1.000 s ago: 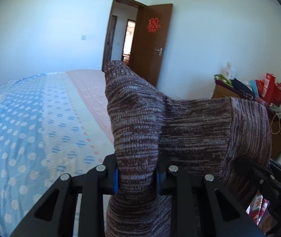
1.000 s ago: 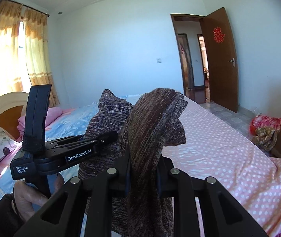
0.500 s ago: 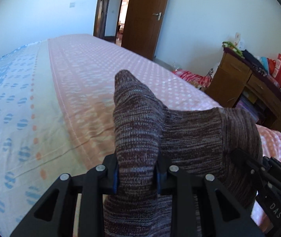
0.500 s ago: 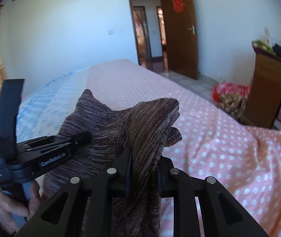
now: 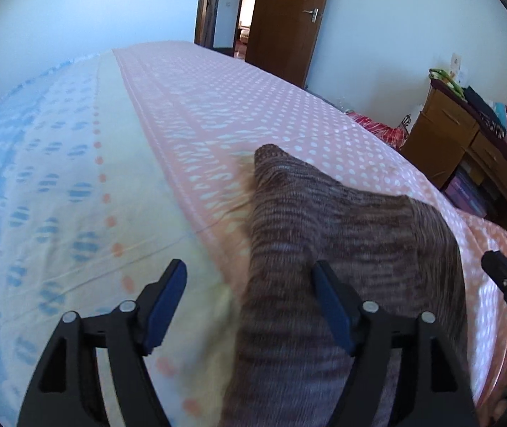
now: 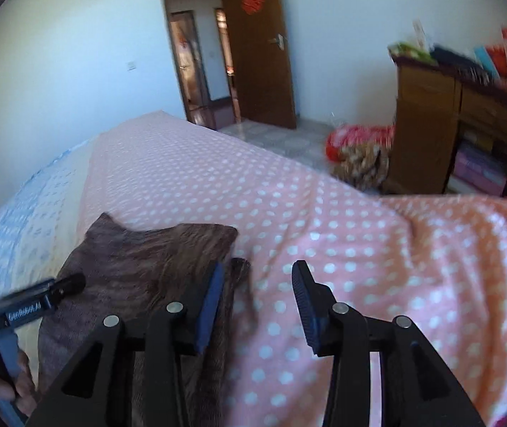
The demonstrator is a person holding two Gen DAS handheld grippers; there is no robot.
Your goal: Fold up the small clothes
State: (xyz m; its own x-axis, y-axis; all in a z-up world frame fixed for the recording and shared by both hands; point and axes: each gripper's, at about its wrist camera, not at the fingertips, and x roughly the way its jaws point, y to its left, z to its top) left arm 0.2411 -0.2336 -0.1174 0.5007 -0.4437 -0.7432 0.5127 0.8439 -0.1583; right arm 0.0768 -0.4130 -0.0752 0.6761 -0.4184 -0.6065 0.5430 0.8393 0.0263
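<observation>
Dotted bed, brown sock — person's hand right-view only.

Sunlit white-walled bedroom: dotted bed, open brown door, wooden cabinet.

Black tongs, blue pads, silver screws

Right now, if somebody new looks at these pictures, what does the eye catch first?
First the brown knitted sock, lying on the pink dotted part of the bedspread. Next, the two open hand-held grippers: the left hand-held gripper and the right hand-held gripper, whose jaws have just opened off the sock. Behind stands an open brown door.
</observation>
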